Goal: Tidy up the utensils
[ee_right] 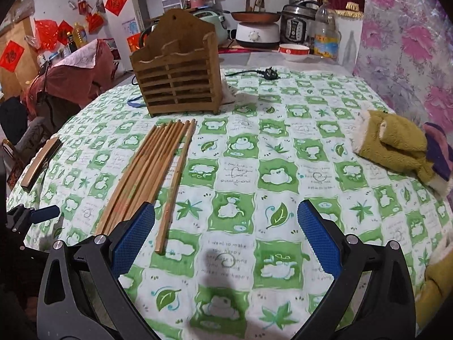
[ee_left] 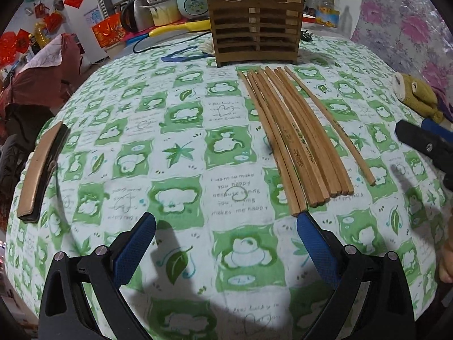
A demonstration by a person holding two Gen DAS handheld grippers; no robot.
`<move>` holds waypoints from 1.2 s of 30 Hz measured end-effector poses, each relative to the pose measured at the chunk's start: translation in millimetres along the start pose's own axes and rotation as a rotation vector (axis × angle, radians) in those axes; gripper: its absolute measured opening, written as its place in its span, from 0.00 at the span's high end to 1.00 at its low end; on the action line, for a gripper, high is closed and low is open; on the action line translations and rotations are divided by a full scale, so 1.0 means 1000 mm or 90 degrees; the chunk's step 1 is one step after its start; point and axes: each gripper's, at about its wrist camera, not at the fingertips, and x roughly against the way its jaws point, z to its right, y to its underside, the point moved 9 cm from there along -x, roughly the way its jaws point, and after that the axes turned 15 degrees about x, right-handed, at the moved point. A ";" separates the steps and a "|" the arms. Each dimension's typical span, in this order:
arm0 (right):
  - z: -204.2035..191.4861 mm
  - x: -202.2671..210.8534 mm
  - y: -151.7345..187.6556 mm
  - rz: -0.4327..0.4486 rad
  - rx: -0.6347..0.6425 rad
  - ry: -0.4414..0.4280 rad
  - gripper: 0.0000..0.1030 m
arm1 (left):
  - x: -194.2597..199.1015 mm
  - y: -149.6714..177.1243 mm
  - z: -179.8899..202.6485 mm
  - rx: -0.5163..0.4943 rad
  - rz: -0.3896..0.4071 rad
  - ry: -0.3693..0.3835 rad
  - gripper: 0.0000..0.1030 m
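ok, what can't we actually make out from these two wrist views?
- Wooden holder: inside hidden by its slatted front in both views; contents unknown.
- Chopsticks: near ends covered by the right gripper finger in the right view.
- Printing on chopsticks: too small to read, left view.
- Right gripper in the left view: cut off by the frame edge.
- Plush toy: partly cut off at the right edge.

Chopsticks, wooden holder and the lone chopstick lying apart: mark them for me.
Chopsticks (ee_left: 294,141): left wrist view, middle of the bundle.
Wooden holder (ee_right: 181,85): right wrist view, slatted front wall.
Lone chopstick (ee_right: 175,184): right wrist view, mid-shaft.
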 end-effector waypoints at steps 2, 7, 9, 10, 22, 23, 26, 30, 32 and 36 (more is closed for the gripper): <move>0.001 -0.005 0.002 -0.007 -0.006 -0.006 0.06 | -0.003 -0.003 0.000 0.005 -0.007 0.008 0.05; 0.006 -0.015 0.009 -0.018 -0.029 -0.020 0.06 | -0.011 -0.025 -0.028 0.018 0.027 -0.077 0.04; 0.006 -0.013 0.009 -0.009 -0.034 -0.025 0.06 | -0.012 -0.033 -0.049 0.047 0.033 -0.104 0.04; 0.006 -0.012 0.009 -0.006 -0.035 -0.026 0.06 | -0.012 -0.034 -0.054 0.055 0.034 -0.106 0.05; -0.015 -0.001 0.008 0.015 0.030 -0.058 0.06 | -0.008 -0.033 -0.023 -0.017 0.070 -0.073 0.15; -0.018 0.000 0.008 0.017 0.039 -0.062 0.06 | -0.011 -0.035 -0.023 -0.011 0.062 -0.064 0.22; -0.033 0.002 0.007 0.021 0.079 -0.076 0.08 | -0.015 -0.040 -0.021 0.004 0.050 -0.030 0.45; -0.052 0.000 0.009 0.006 0.128 -0.105 0.27 | -0.016 -0.038 -0.010 -0.005 0.046 0.011 0.79; -0.057 -0.003 0.012 -0.006 0.139 -0.121 0.37 | -0.016 -0.037 -0.006 -0.014 0.044 0.022 0.92; -0.073 -0.007 0.022 -0.034 0.175 -0.141 0.58 | -0.016 -0.037 -0.004 -0.012 0.044 0.029 0.93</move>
